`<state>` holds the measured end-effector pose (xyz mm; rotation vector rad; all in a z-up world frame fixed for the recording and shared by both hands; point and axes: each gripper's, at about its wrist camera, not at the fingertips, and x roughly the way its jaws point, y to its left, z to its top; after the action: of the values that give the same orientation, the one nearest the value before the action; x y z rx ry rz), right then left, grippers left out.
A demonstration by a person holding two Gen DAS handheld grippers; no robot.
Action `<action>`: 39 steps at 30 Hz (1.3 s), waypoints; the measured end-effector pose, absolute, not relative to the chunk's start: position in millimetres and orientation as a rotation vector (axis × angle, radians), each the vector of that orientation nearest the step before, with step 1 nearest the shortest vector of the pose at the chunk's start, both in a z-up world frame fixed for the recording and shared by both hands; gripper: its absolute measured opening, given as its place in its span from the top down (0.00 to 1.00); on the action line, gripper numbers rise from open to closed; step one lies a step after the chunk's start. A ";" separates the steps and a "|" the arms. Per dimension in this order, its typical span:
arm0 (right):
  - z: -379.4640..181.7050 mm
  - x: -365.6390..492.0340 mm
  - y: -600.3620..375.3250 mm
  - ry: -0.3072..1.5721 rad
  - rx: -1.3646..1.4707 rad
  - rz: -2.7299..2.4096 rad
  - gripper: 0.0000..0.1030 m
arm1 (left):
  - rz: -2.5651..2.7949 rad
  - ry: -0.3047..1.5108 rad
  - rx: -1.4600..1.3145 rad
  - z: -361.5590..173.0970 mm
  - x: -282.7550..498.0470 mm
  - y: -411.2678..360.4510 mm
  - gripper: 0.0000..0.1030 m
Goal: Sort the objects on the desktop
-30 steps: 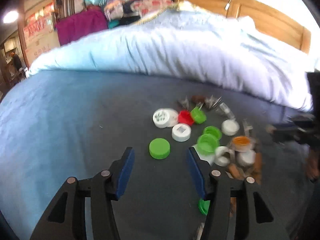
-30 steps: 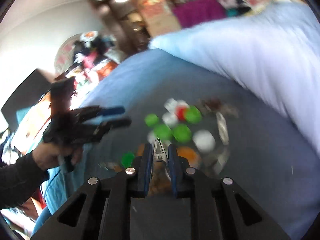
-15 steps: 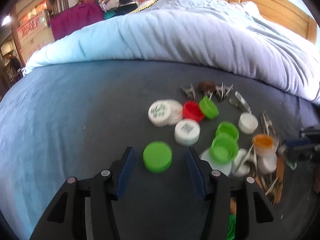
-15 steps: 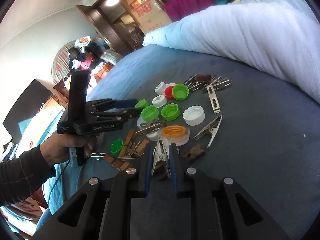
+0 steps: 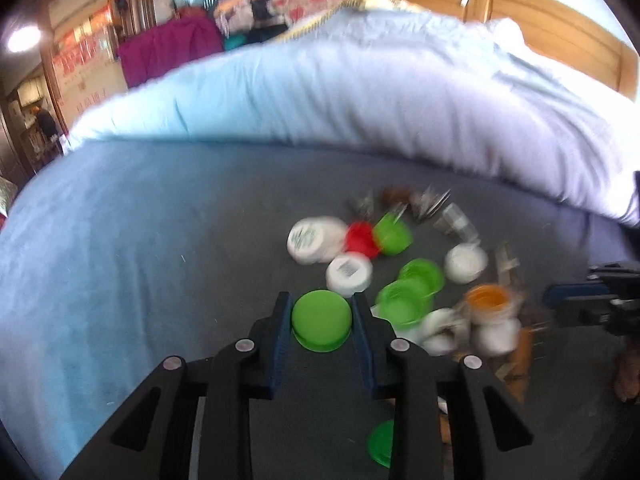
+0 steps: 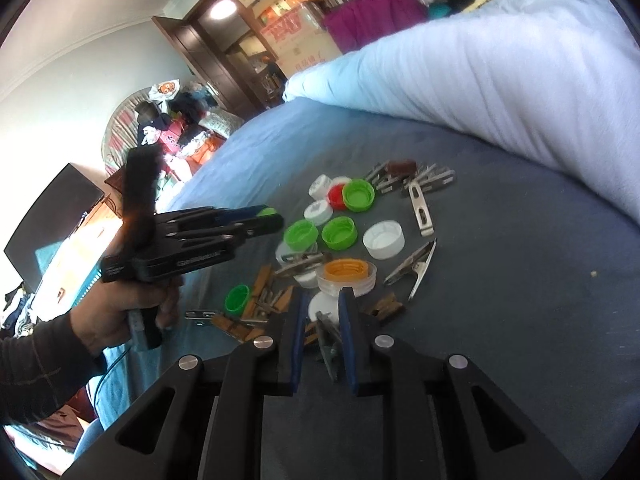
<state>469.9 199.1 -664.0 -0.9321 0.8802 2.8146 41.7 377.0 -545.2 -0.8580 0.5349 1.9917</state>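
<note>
**Left gripper closing on the green cap; right gripper clamped on a metal clip**

Nearest in the left wrist view, the left gripper (image 5: 322, 316) has its jaws closing on the green cap (image 5: 321, 319), which lies top-up on the dark blue bed cover (image 5: 160, 240), both pads touching or nearly touching its rim. To do this well, I judge the pads should bite the side wall squarely, then lift straight up so the white labelled cap (image 5: 349, 274) at one o'clock stays put. Beyond, at two o'clock, lies the heap of open green caps (image 5: 412, 296), an orange-lined lid (image 5: 489, 302) and clips; farther still, the pale quilt (image 5: 360, 100).

In the right wrist view the right gripper (image 6: 322, 344) is pressed together on a metal clip (image 6: 328, 342), with wooden pegs (image 6: 264, 296) at ten o'clock.

A second ago the left jaws stood wide apart, the cap lying ahead of them; now it sits between them. The right gripper's hold is unchanged.
</note>
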 end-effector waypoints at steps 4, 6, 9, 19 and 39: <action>-640.7 480.3 191.6 0.867 -0.893 2.824 0.82 | 2.070 0.524 -0.750 -493.3 73.1 366.1 0.71; -624.3 484.7 183.3 0.848 -0.868 2.843 0.82 | 2.113 0.491 -0.711 -468.5 85.5 361.9 0.71; -595.4 489.9 170.4 0.805 -0.831 2.879 0.82 | 2.178 0.463 -0.662 -430.4 106.5 336.0 0.71; -498.1 494.5 118.9 0.620 -0.737 2.947 0.82 | 2.442 0.368 -0.556 -337.5 158.3 239.4 0.70; -395.2 446.9 -22.4 0.265 -0.717 3.133 0.82 | 2.815 0.190 -0.582 -283.4 186.7 28.5 0.70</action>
<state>446.9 -22.4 -395.2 -0.7167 0.2645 3.1335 186.7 28.5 -283.4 -0.5817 0.1897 2.8151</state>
